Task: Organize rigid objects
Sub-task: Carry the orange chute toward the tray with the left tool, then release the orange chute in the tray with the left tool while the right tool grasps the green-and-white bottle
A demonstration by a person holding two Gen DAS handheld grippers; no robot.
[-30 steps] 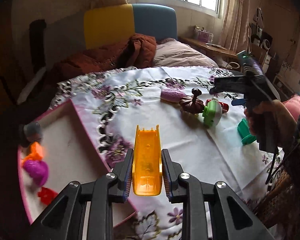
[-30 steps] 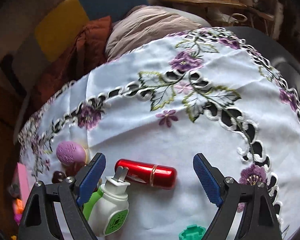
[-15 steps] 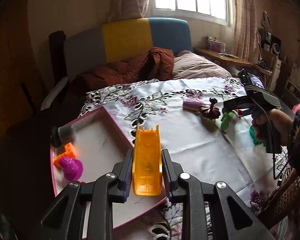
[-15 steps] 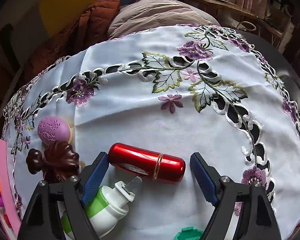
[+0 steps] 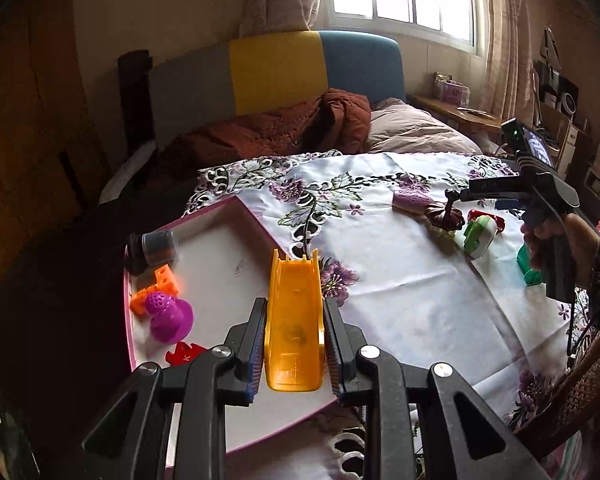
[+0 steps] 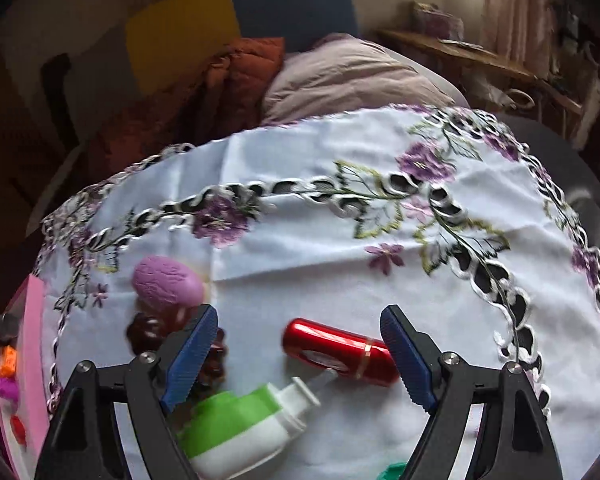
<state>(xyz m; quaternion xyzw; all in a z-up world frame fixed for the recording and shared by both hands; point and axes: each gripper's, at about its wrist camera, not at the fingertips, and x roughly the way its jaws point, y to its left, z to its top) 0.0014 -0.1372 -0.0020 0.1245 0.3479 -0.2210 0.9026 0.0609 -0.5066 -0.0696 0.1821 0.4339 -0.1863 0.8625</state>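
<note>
While I look along my left gripper, its jaws are pinched on an orange slide, a smooth plastic chute with raised side walls, held lengthwise over the near edge of the pink tray. In the tray lie a dark jar on its side, an orange block, a purple mushroom piece with a perforated cap, and a red piece, all at the tray's left side and clear of the slide. The embroidered cloth, white with purple flowers and cut-out borders, covers the table. Across it my right gripper hangs over a cluster of things. Its jaws have just been closing a little, yet the blue ribbed pads are spread and press on nothing. A red tube, glossy metal with a gold band, lies on the cloth between them, tilted and nearer the right pad; I cannot tell whether it touches. Crowding the left pad are a green-and-white plug whose prongs point at the tube, a dark brown leaf-shaped piece partly behind the finger, and a mauve textured oval farther back. A green cap peeks in at the bottom edge. A bed with a rust quilt stands beyond the table.
</note>
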